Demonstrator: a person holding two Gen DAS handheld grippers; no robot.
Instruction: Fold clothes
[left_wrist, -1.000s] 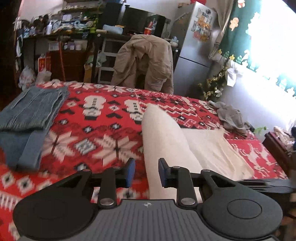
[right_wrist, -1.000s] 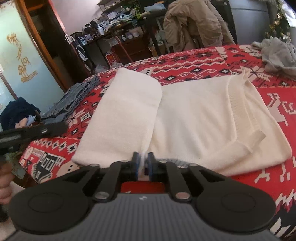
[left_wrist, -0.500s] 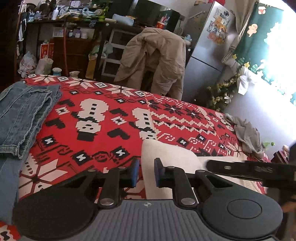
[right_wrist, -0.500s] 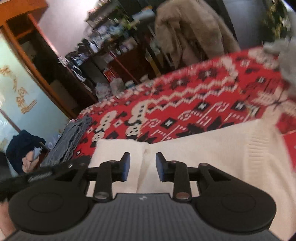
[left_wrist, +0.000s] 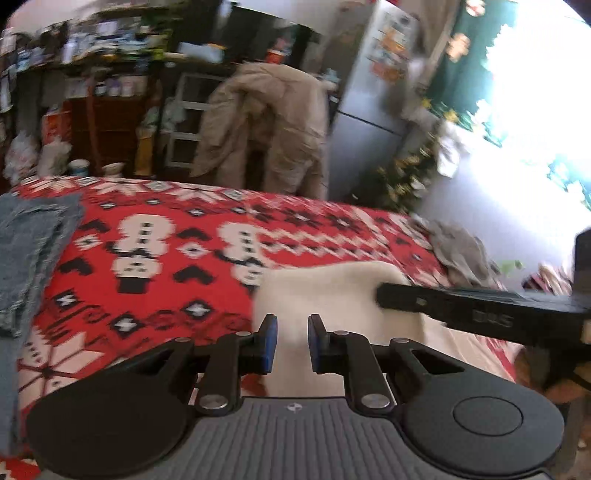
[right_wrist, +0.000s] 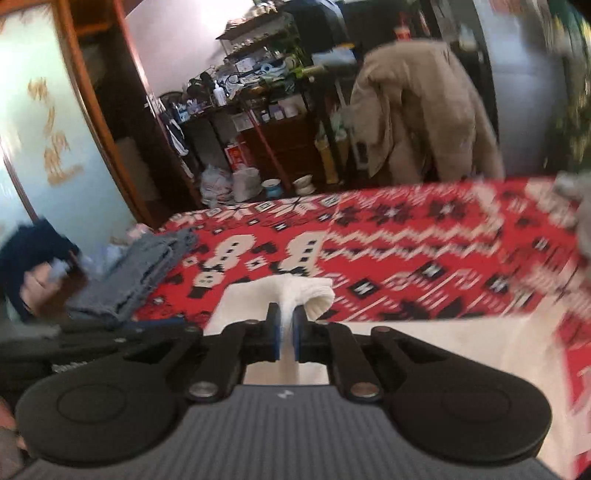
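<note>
Right gripper (right_wrist: 286, 332) is closing, pinching the cream sweater (right_wrist: 291, 291); left gripper (left_wrist: 290, 341) sits slightly spread just above it, gripping nothing.

Cream sweater (right_wrist: 258, 295) folded on blanket (right_wrist: 424, 251)

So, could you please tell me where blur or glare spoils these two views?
Left wrist view: the window is blown out to white, and the red patterned cover is lightly smeared. Right wrist view: motion blur streaks the cover's right side, while the right tongs and the cream sweater between them stay fairly sharp.
</note>
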